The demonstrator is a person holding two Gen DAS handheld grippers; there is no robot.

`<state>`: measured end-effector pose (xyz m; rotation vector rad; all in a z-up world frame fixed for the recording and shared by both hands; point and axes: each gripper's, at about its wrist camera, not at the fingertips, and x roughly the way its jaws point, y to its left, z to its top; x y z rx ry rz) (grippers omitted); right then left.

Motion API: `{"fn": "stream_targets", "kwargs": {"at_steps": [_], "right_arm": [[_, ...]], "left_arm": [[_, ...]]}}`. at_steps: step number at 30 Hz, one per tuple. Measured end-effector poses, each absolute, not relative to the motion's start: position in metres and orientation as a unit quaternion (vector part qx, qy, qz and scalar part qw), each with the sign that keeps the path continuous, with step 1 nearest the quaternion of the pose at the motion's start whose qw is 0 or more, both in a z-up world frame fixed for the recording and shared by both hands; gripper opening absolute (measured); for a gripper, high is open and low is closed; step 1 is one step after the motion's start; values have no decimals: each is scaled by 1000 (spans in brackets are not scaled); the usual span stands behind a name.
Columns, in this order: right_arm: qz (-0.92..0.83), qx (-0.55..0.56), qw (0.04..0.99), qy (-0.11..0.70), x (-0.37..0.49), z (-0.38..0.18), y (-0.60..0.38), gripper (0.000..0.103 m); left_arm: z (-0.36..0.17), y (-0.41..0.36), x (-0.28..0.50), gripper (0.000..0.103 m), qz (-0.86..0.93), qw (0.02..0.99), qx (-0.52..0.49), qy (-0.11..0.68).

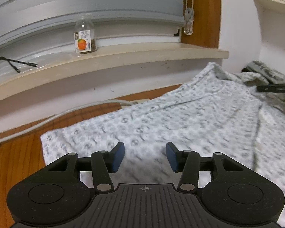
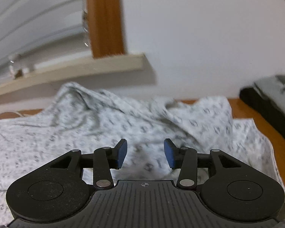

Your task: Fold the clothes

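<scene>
Shirt (image 1: 180, 117), seen from the left wrist, lies spread on the table (image 1: 15, 155), its hem near the left edge; the left claw (image 1: 144, 156) hovers released above it. From the right wrist, the shirt (image 2: 85, 129) bunches toward the wall; the right claw (image 2: 145, 153) gapes, empty. Soft, light cloth: probably best pinched at corners.

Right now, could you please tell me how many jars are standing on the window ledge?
1. A clear jar with an orange on its label stands on the ledge, left of the wooden frame. More could be hidden beyond the left wrist view's edge.
</scene>
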<state>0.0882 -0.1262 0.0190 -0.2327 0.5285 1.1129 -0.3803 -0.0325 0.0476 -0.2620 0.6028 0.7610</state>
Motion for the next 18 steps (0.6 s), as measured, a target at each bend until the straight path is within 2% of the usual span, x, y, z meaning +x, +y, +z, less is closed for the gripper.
{"fn": "stream_targets", "kwargs": {"at_steps": [2,4,10,16,18], "right_arm": [[513,-122,809,259,90,14,-121,44],[511,-138,806,266,90,9,-114,44],[501,-181,809,249,78,7,-108,46],[498,-176,810,254,82,8,-108,51],[498,-175,810,255,82,8,-108,52]], "left_arm": [[51,-46,-388,30,361,878,-132,286],[55,-59,-396,23,357,879,-138,283],[66,-99,-419,24,345,884,-155,275],[72,-129,-423,24,327,891,-176,261],[71,-137,-421,29,320,894,-176,260]]}}
